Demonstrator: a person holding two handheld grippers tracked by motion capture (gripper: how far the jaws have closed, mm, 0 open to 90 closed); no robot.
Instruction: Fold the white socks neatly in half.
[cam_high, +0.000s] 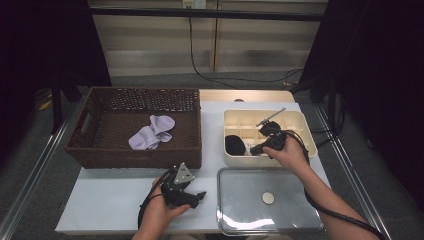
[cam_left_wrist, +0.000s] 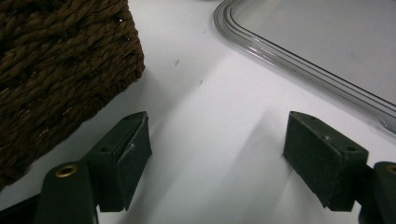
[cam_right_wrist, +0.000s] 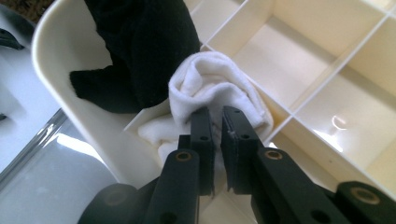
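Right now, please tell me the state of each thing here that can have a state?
Left gripper: jaws wide open, holding nothing, over the table.
Right gripper: jaws nearly shut, pinching the white sock.
White sock: rolled, in a near compartment of the cream box.
Black sock: bundled, in the neighbouring compartment.
Cream box: uncovered.
Clear lid: flat on the table.
Lilac socks: loose in the wicker basket.

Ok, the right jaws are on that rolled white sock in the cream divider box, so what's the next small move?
Probably press the rolled white sock a little deeper into its compartment, then open. The right gripper has its jaws nearly closed on the sock, which sits beside the black sock and still bulges over the partition wall of the cream divided box. The left gripper is open over the table, idle.
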